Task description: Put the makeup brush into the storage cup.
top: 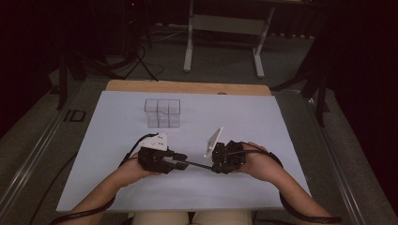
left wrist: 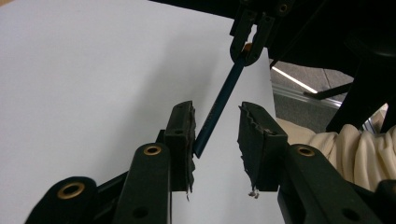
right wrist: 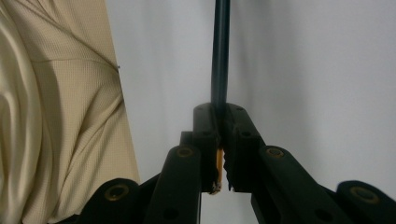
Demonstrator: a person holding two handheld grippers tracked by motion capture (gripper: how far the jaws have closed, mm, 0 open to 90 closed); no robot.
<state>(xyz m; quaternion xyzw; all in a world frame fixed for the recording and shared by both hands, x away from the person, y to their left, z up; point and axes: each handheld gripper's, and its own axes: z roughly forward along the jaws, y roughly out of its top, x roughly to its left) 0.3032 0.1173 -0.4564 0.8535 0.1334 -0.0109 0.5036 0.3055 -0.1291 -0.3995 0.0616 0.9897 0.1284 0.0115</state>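
i'm working over a white surface [top: 117,140] in a dim room, with one clear box [top: 162,113] and one pencil [top: 196,164] on show. my right fingers [right wrist: 219,140] are clamping the pencil's end, holding it above the surface, while my left fingers [left wrist: 215,135] are standing apart around its tip.

Blue pencil [left wrist: 219,105]: lay between the parted left gripper [left wrist: 215,135] jaws, touching one; far end clamped by right gripper [left wrist: 248,44].

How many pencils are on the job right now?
1. The dark blue pencil spans between the grippers: the right gripper clamps one end, and the other end lies between the left gripper's open jaws.
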